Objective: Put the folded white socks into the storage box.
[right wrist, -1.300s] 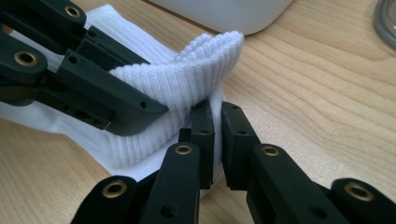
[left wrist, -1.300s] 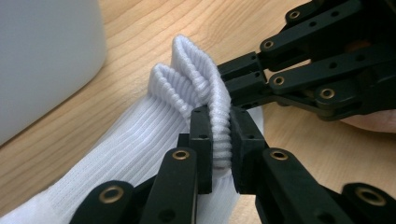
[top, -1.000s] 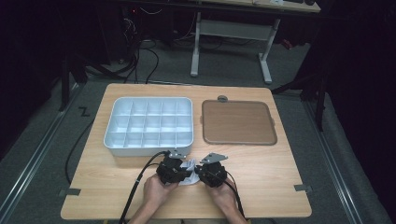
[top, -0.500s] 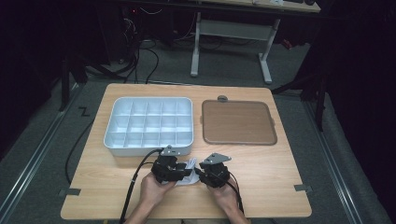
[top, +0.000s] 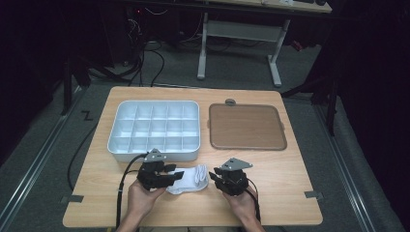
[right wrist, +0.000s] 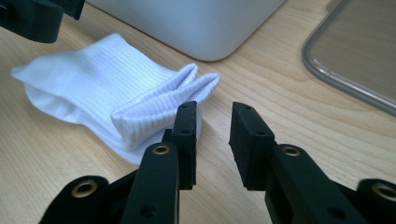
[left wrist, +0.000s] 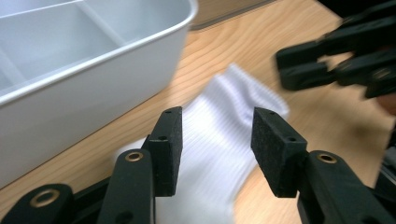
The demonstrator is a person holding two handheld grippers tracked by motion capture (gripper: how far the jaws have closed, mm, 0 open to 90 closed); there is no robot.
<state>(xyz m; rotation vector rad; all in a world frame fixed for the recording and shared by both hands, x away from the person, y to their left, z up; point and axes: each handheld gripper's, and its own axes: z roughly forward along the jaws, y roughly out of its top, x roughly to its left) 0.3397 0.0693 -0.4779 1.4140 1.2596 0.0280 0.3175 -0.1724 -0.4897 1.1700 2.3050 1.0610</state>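
Observation:
A folded white sock (top: 192, 179) lies on the wooden table just in front of the white compartment tray (top: 154, 155). My left gripper (top: 175, 172) hovers over the sock's left end. Its jaws have just been opening; in the left gripper view (left wrist: 217, 126) the sock (left wrist: 224, 144) shows below the gap, and the pads are clear of it. My right gripper (top: 215, 178) stands just right of the sock. Its jaws (right wrist: 215, 119) have just been closing a little but remain apart with nothing between them. The ribbed cuff (right wrist: 154, 100) lies beside its left finger.
A brown lid with a clear rim (top: 246, 126) lies to the right of the tray. The tray's compartments (left wrist: 56, 28) hold nothing. Bare table lies to the right of my right hand and along the front edge (top: 193, 222). The floor around is dark with cables.
Both grippers were close together on the sock; they have since drawn apart and lifted slightly with jaws parted. The sock now lies loose between them.

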